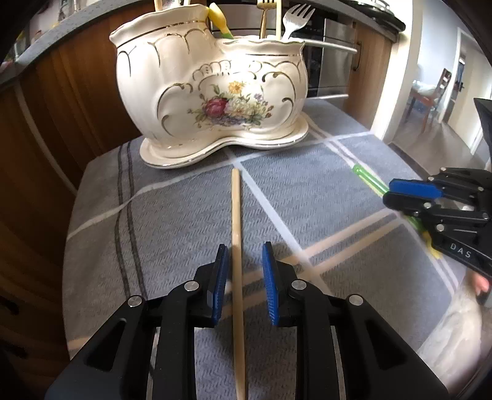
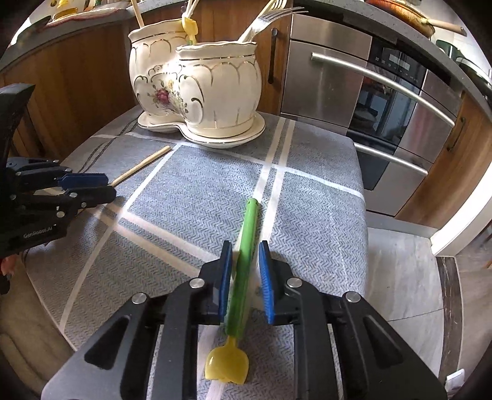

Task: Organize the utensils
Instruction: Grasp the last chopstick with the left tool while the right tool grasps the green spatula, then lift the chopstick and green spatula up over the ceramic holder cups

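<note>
Both grippers low over the cloth, each w/ a utensil lying between its open fingers.

Left gripper (image 1: 245,270): black frame, blue ribbed pads, fingers apart on both sides of a thin, round wooden stick (image 1: 237,246). Stick lies flat on the grey woven cloth (image 1: 307,172) w/ white stripes, far tip pointing at the holder; left pad looks v. close to it, can't tell if touching. Right gripper (image 2: 245,270): same build, fingers apart around the smooth green plastic handle of a spoon (image 2: 244,270) w/ a yellow tulip-shaped scoop near the camera. Shiny white ceramic holder (image 1: 212,89), gold trim + painted flowers, two joined pots on a tray at the cloth's far end, forks (image 1: 293,21) standing inside.
</note>
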{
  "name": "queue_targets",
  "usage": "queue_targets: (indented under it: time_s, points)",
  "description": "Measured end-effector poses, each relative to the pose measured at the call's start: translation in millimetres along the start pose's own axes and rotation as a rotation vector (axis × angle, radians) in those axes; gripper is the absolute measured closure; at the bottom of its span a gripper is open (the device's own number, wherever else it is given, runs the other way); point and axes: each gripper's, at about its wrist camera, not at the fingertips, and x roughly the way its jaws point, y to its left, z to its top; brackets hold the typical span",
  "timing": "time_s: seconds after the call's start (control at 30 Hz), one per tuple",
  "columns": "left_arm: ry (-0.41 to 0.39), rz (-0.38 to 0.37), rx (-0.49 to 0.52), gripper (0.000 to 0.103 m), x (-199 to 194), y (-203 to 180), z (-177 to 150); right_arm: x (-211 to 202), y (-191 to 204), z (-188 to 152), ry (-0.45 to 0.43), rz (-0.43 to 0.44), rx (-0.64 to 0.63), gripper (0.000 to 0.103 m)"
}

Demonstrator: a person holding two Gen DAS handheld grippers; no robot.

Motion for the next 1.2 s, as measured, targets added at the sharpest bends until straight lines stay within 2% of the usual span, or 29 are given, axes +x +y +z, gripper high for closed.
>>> queue_targets:
  time_s: [0.03, 0.07, 0.27, 0.47, 0.53, 0.8, 0.9, 1.2]
  points:
    - [-0.004, 0.006, 0.007, 0.087, 1, -1, 0, 0, 0, 0, -0.002, 0.009, -0.003, 0.092]
    - [-0.009, 0.018, 0.022, 0.095, 2, -2, 0, 1, 1, 1, -0.004, 0.013, -0.004, 0.094]
    - [-0.049, 0.029, 0.051, 0.097, -4, -1, -3, -3, 3, 3, -0.038, 0.014, 0.005, 0.094]
    - [-0.223, -0.021, 0.055, 0.097, -48, 4, -2, -31, 3, 9, -0.187, 0.073, 0.062, 0.094]
    - [-0.31, -0.047, 0.064, 0.097, -68, 6, -2, -43, 5, 11, -0.257, 0.079, 0.074, 0.094]
    - [-0.552, -0.081, 0.029, 0.097, -122, 26, 7, -77, 11, 36, -0.496, 0.089, 0.112, 0.094]
    - [-0.607, -0.074, 0.002, 0.097, -133, 38, 16, -84, 9, 54, -0.56, 0.092, 0.125, 0.094]
    - [-0.726, -0.057, -0.075, 0.097, -143, 75, 58, -89, 3, 104, -0.677, 0.066, 0.137, 0.094]
